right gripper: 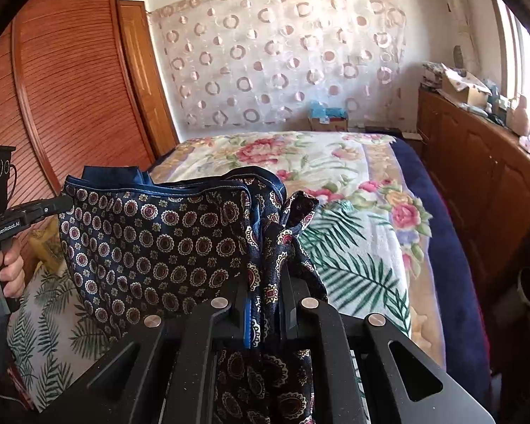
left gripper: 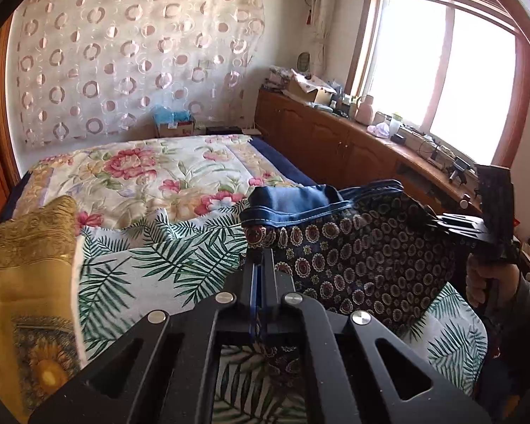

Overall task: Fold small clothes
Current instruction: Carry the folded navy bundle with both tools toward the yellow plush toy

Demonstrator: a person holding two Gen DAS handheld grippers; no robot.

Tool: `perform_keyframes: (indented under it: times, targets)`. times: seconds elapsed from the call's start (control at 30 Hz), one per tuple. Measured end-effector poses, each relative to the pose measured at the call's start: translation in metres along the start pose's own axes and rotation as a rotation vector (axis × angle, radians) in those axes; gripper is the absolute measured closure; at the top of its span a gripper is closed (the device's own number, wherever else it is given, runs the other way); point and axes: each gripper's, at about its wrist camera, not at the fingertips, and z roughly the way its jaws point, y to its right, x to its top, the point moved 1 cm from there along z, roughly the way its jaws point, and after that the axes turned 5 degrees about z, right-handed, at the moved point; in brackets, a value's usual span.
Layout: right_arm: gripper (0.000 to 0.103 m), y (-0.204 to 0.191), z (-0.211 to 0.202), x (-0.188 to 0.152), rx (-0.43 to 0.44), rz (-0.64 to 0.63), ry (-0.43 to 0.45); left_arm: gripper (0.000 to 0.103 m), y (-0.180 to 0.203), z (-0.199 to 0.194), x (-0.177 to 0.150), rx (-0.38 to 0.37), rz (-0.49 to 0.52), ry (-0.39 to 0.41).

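While I look through the left wrist view, my left hand-held gripper [left gripper: 263,243] is clenched on the top left corner of the patterned garment [left gripper: 364,247], a dark navy piece with round medallion motifs and a blue stitched waistband [left gripper: 300,208]. The garment hangs stretched above the bed [left gripper: 152,176], over a palm-leaf sheet [left gripper: 152,261]. At the far side, the right hand-held gripper [left gripper: 445,221] meets the garment's other corner, with the person's hand [left gripper: 484,279] on its handle. A yellow cloth [left gripper: 28,268] lies at the left edge.

In the right wrist view, my right hand-held gripper [right gripper: 265,282] is clenched on bunched fabric of the same garment [right gripper: 152,243], which passes between its fingers and hangs below them. The left hand-held gripper [right gripper: 62,205] pinches the opposite corner at the waistband, the person's hand [right gripper: 7,268] gripping below. The garment is held spread between both, clear of the bed [right gripper: 353,183].
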Motion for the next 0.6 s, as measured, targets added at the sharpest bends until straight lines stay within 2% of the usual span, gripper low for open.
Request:
perform_keyframes:
  times: [0.07, 0.13, 0.2, 0.23, 0.3, 0.47, 0.53, 0.6]
  targets:
    - [0.093, 0.009, 0.007, -0.006, -0.03, 0.015, -0.019, 0.101, -0.001, 0.022, 0.001, 0.004, 0.009, -0.039]
    - [0.093, 0.02, 0.017, -0.011, -0.054, 0.027, -0.042, 0.093, -0.004, 0.042, 0.001, -0.01, 0.005, -0.083]
    - [0.091, 0.032, 0.029, -0.017, -0.083, 0.036, -0.068, 0.068, -0.009, 0.057, -0.001, -0.005, -0.001, -0.119]
    - [0.09, 0.036, 0.033, -0.018, -0.099, 0.039, -0.079, 0.062, -0.01, 0.062, -0.003, 0.001, -0.003, -0.132]
    - [0.086, 0.042, 0.037, -0.021, -0.117, 0.038, -0.087, 0.06, -0.015, 0.073, -0.008, 0.004, -0.007, -0.169]
    - [0.049, 0.049, 0.043, -0.019, -0.168, 0.039, -0.098, 0.059, -0.019, 0.093, -0.014, -0.001, -0.019, -0.23]
    - [0.041, 0.049, 0.052, -0.016, -0.176, 0.044, -0.118, 0.058, -0.02, 0.102, -0.014, 0.002, -0.016, -0.251]
    - [0.039, 0.052, 0.062, -0.017, -0.174, 0.057, -0.145, 0.058, -0.02, 0.111, -0.015, -0.015, -0.022, -0.269]
